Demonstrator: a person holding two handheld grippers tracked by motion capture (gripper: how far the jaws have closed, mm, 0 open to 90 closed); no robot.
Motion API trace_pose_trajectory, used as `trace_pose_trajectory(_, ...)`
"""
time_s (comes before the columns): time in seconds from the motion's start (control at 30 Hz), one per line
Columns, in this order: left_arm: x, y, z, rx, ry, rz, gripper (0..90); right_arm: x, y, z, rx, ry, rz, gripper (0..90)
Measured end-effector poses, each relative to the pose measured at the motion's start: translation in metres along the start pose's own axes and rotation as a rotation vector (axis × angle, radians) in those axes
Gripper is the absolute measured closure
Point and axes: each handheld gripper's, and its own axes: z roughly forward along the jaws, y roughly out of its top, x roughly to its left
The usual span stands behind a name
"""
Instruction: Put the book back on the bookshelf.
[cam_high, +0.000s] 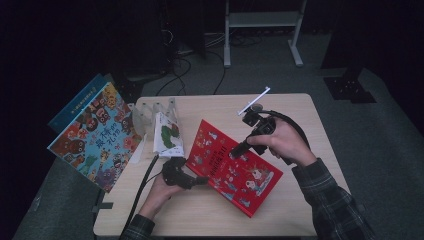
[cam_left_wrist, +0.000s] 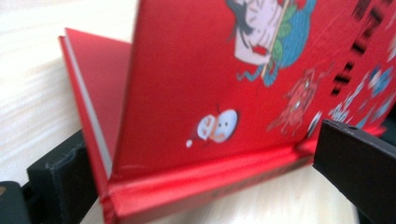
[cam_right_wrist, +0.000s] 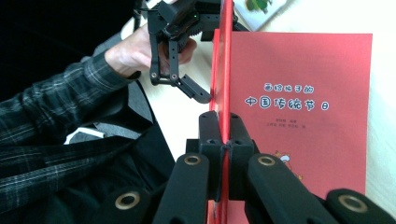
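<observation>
Dark floor and black curtains are surrounding a pale wooden table (cam_high: 295, 200) with rounded corners and a faint grain. Leaning off its left edge is a large, glossy picture book (cam_high: 95, 136) crowded with colourful cartoon faces, and beside it a clear ridged book rack (cam_high: 152, 112) is holding a thinner white book (cam_high: 167, 134) with a green drawing. Near the middle of the table a red hardcover book (cam_high: 235, 170) is lying with its front cover being lifted; in the right gripper view the thin, stiff cover (cam_right_wrist: 226, 70) is standing on edge above a smooth red title page (cam_right_wrist: 303, 93) printed with white characters. The right gripper (cam_high: 239, 148), held in a hand with a plaid sleeve, is pinching that cover edge, its black jaws pressed together on the board. The left gripper (cam_high: 199, 180) is sitting at the book's spine corner (cam_left_wrist: 196, 186); in the left gripper view its blocky black jaws are standing wide apart on either side of the spine, not squeezing it.
</observation>
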Motion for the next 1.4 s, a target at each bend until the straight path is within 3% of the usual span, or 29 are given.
trace_pose_trajectory(0.2, -0.004, 0.011, -0.012, -0.036, 0.015, 0.032, 1.0, -0.003, -0.013, -0.002, -0.073, 0.029, -0.034, 87.4)
trace_pose_trajectory(0.27, -0.005, 0.013, -0.014, -0.039, -0.004, 0.041, 5.2, -0.006, -0.019, -0.001, -0.113, 0.048, -0.048, 87.4)
trace_pose_trajectory(0.37, -0.010, 0.016, -0.017, -0.047, 0.015, 0.072, 9.8, -0.009, -0.028, 0.000, -0.161, 0.071, -0.075, 87.4)
trace_pose_trajectory(0.57, -0.020, 0.028, -0.030, -0.112, 0.011, 0.115, 20.9, -0.018, -0.051, 0.004, -0.265, 0.116, -0.133, 87.4)
trace_pose_trajectory(0.77, -0.029, 0.043, -0.045, -0.191, -0.026, 0.157, 35.5, -0.025, -0.072, 0.010, -0.379, 0.154, -0.199, 87.4)
trace_pose_trajectory(0.93, -0.036, 0.056, -0.053, -0.224, -0.056, 0.195, 46.0, -0.031, -0.084, 0.015, -0.453, 0.186, -0.243, 87.2)
trace_pose_trajectory(1.07, -0.038, 0.063, -0.056, -0.226, -0.102, 0.209, 55.5, -0.037, -0.090, 0.022, -0.478, 0.201, -0.276, 86.8)
trace_pose_trajectory(1.2, -0.042, 0.070, -0.058, -0.231, -0.145, 0.232, 66.7, -0.042, -0.093, 0.033, -0.451, 0.192, -0.299, 84.1)
trace_pose_trajectory(1.27, -0.046, 0.075, -0.059, -0.223, -0.148, 0.258, 70.4, -0.043, -0.093, 0.040, -0.431, 0.176, -0.308, 83.0)
trace_pose_trajectory(1.4, -0.049, 0.083, -0.062, -0.216, -0.163, 0.258, 73.5, -0.044, -0.094, 0.047, -0.436, 0.193, -0.317, 82.6)
